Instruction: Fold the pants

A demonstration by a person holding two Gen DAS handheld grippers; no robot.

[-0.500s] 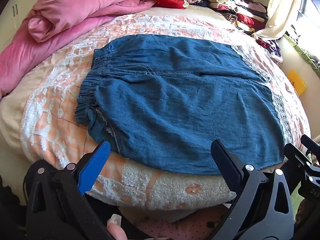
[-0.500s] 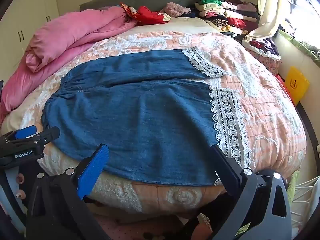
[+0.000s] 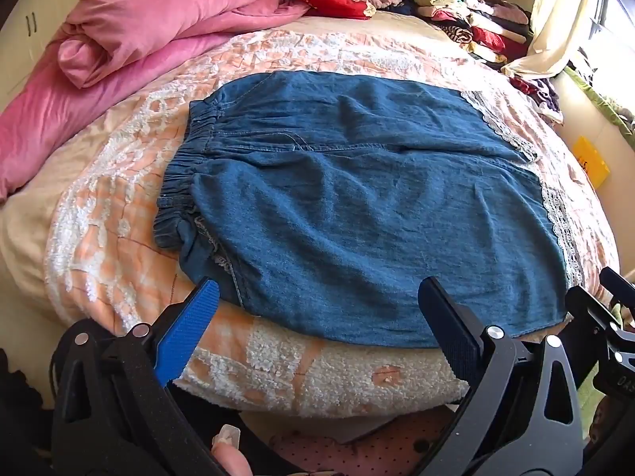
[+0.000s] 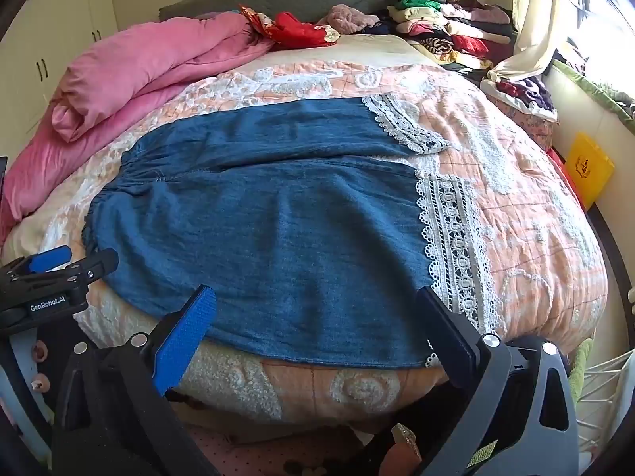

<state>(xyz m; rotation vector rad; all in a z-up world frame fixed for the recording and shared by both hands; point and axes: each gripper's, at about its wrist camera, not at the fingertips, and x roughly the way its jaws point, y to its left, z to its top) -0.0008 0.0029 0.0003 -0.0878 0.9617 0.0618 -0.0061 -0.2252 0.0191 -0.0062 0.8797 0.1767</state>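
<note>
Blue denim pants (image 3: 357, 206) (image 4: 270, 230) with white lace cuffs (image 4: 452, 238) lie flat across the bed, elastic waistband (image 3: 186, 182) to the left, legs side by side running right. My left gripper (image 3: 317, 297) hangs open over the near hem close to the waist end, nothing between its fingers. My right gripper (image 4: 317, 305) is open too, above the near hem by the lace cuff, holding nothing. The left gripper's body (image 4: 51, 277) shows at the left edge of the right wrist view.
The bed wears an orange and white quilt (image 4: 535, 218). A rolled pink duvet (image 3: 139, 39) lies at the far left. Stacks of folded clothes (image 4: 448, 27) and a red garment (image 4: 301, 27) sit by the headboard. A yellow box (image 4: 587, 166) stands right of the bed.
Both grippers have edged slightly forward over the near hem; the pants have not moved.
</note>
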